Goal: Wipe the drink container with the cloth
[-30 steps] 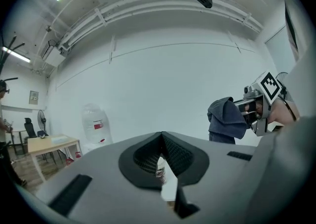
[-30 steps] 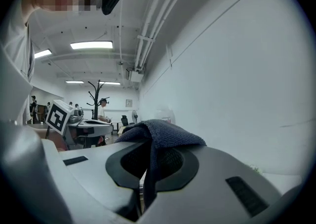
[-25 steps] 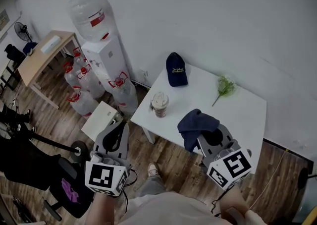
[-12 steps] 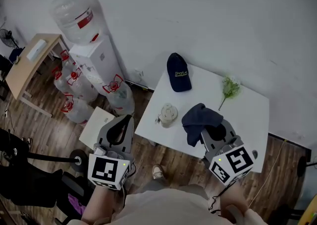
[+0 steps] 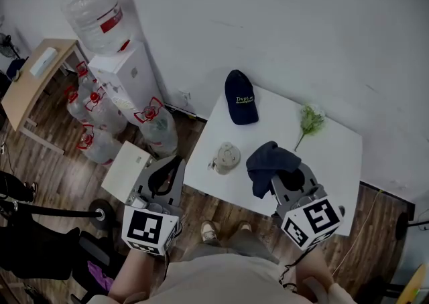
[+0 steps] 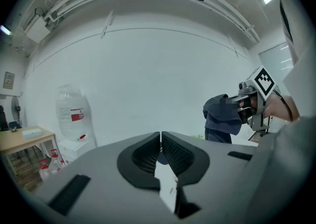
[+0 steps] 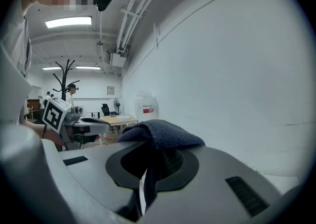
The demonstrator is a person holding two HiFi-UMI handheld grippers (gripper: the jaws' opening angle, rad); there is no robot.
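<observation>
We pinch the soft, limp cloth (image 5: 268, 159) in our right gripper (image 5: 281, 177) while the jaws of our left gripper (image 5: 173, 165) are pressed together on nothing, and the cup (image 5: 226, 157) near the table's (image 5: 335, 155) left edge looks light and tippy, best steadied round its body.

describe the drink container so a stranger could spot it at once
Find the white table by the wall. Near its left edge, in front of the dark cap, stands the drink container. It is the only pale, round, lidded thing there; the cap and the cloth beside it are dark.
</observation>
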